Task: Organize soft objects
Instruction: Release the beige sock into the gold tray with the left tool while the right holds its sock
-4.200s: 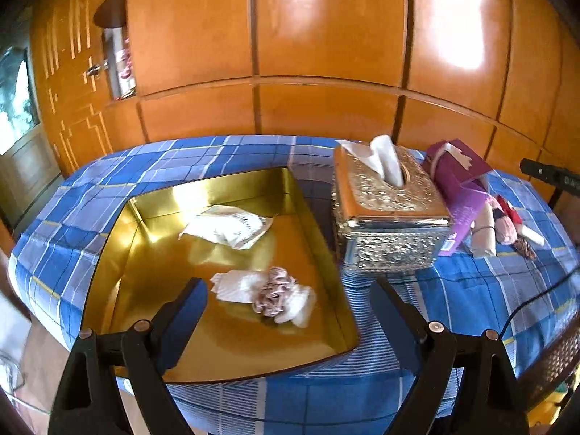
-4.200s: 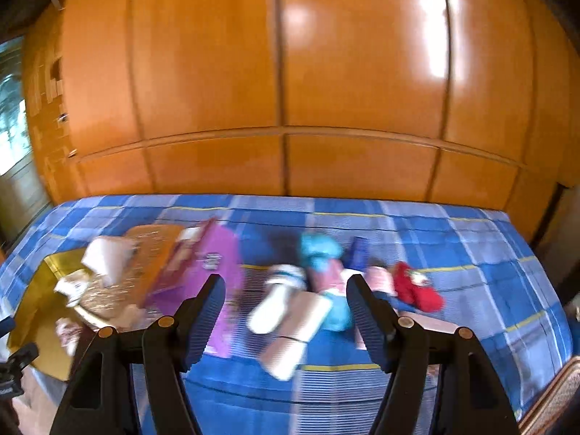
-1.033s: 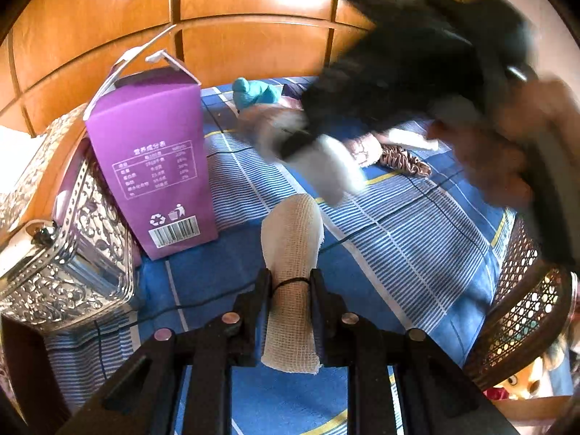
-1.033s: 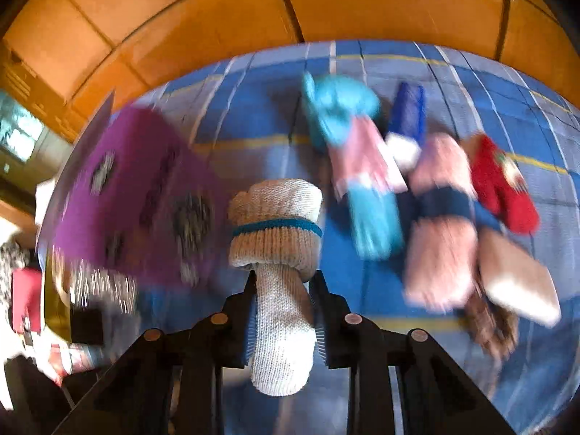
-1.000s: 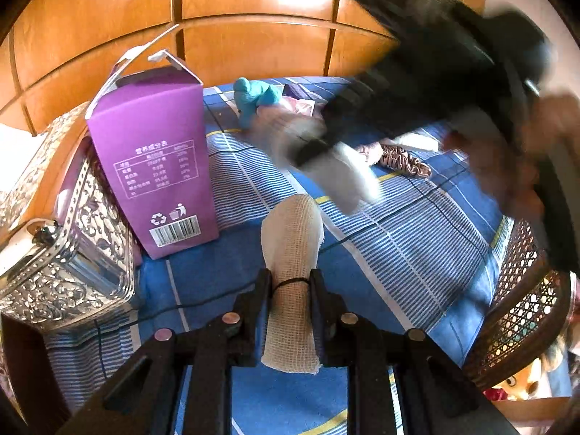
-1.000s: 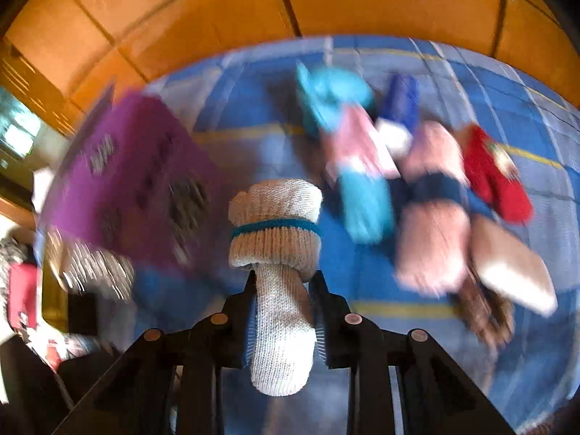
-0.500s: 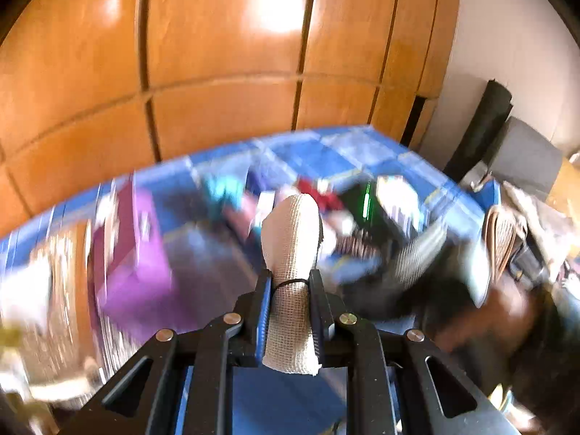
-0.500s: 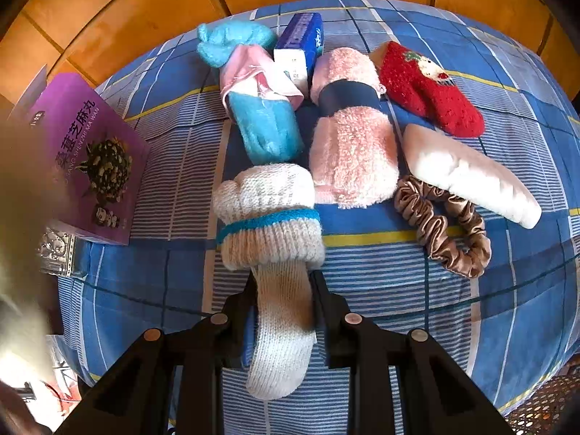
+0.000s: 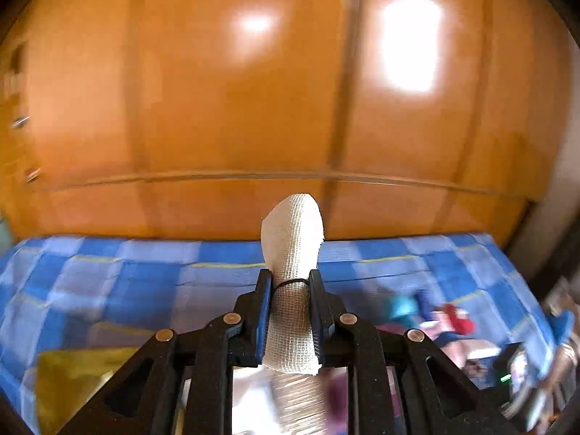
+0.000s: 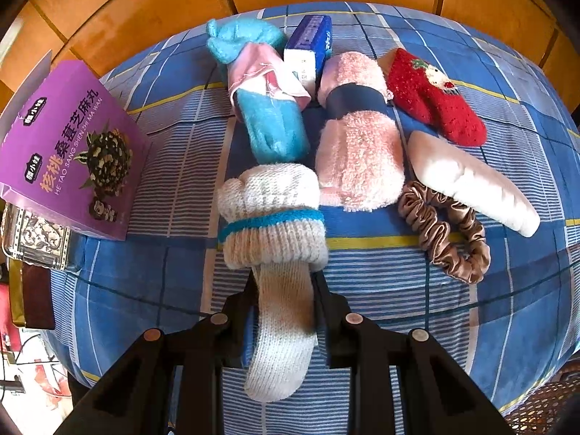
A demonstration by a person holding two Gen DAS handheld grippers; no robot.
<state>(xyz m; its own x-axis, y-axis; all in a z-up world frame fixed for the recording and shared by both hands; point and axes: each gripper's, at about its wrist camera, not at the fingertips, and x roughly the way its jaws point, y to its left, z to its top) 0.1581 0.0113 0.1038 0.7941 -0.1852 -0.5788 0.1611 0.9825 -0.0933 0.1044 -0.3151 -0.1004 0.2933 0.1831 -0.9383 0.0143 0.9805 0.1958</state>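
My left gripper (image 9: 290,282) is shut on a cream gauze roll (image 9: 293,239) tied with a black band, held up above the blue checked bed (image 9: 145,275). The gold tray (image 9: 72,377) shows blurred at lower left. My right gripper (image 10: 284,282) is shut on a cream knit sock roll with a teal stripe (image 10: 272,224), held over the bed. Beyond it lie a blue fuzzy roll (image 10: 268,123), a pink fuzzy roll (image 10: 359,152), a red mitten (image 10: 435,98), a cream pad (image 10: 471,181) and a brown satin scrunchie (image 10: 446,235).
A purple snack box (image 10: 69,145) leans on the silver tissue box (image 10: 36,239) at the left. A small blue carton (image 10: 311,43) lies between the rolls. Orange wooden wall panels (image 9: 290,90) stand behind the bed. A wicker edge (image 10: 543,409) shows at lower right.
The left gripper has swung left and up with the gauze roll; its view now faces the wall and tray side. The right gripper holds the sock roll nearly still above the bed.
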